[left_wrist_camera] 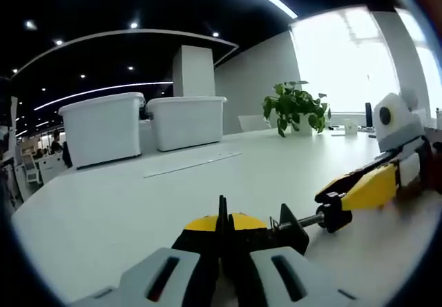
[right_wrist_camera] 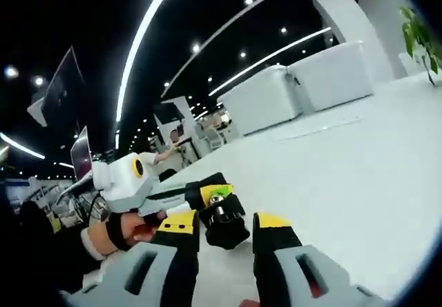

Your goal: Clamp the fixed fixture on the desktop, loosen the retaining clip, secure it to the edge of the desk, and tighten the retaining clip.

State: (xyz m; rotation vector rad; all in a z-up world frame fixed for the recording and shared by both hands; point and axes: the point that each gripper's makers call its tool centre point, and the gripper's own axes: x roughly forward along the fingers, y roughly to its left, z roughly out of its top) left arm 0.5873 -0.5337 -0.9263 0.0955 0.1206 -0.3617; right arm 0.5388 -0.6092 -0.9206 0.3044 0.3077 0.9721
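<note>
Left gripper clamps fixture (probably firmly); right gripper apart.

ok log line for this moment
left gripper: shut on clamp | right gripper: open around screw knob | desk

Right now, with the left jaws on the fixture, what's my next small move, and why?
Probably close the right gripper on the black knob: it sits between the open jaws, untouched, while the left gripper is shut on the fixture, steadying it for loosening.
</note>
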